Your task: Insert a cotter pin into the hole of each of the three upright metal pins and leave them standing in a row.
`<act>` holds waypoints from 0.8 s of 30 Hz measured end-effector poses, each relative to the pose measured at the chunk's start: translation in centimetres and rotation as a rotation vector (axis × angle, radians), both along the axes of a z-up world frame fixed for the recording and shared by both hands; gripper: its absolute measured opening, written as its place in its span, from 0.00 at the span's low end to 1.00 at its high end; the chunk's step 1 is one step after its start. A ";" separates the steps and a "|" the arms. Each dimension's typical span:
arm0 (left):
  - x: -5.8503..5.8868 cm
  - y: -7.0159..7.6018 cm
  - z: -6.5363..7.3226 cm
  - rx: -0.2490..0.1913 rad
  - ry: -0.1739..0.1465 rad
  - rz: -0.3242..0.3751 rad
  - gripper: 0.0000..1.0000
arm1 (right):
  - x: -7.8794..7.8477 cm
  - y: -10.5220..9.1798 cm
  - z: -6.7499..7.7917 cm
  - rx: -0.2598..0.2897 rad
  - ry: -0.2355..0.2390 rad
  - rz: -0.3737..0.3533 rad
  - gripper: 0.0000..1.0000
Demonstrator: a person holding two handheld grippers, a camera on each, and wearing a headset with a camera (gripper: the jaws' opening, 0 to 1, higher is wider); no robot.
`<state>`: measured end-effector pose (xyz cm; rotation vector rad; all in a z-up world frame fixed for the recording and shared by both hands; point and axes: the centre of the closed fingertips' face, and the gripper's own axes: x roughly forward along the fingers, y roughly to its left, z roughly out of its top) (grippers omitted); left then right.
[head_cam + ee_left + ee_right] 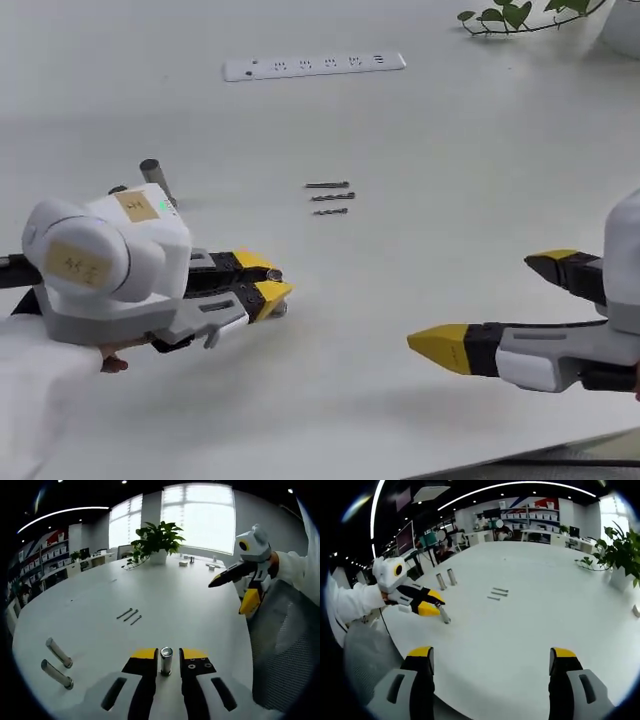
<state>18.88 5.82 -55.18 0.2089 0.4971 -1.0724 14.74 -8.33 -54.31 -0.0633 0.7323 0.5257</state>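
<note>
My left gripper is shut on one short metal pin, which rests on the white table at the left. Two more metal pins stand apart behind it; in the head view one pin shows above the gripper body and the other is mostly hidden. Three thin cotter pins lie side by side mid-table. My right gripper hovers at the right, wide open, nothing between its fingers.
A white power strip lies at the far side of the table. A potted plant stands at the far right corner. The table's near edge runs just below the right gripper.
</note>
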 end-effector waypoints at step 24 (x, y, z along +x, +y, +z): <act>-2.2 6.9 1.5 -0.054 0.070 0.080 0.99 | 1.0 -1.4 1.0 0.004 -0.040 -0.047 0.95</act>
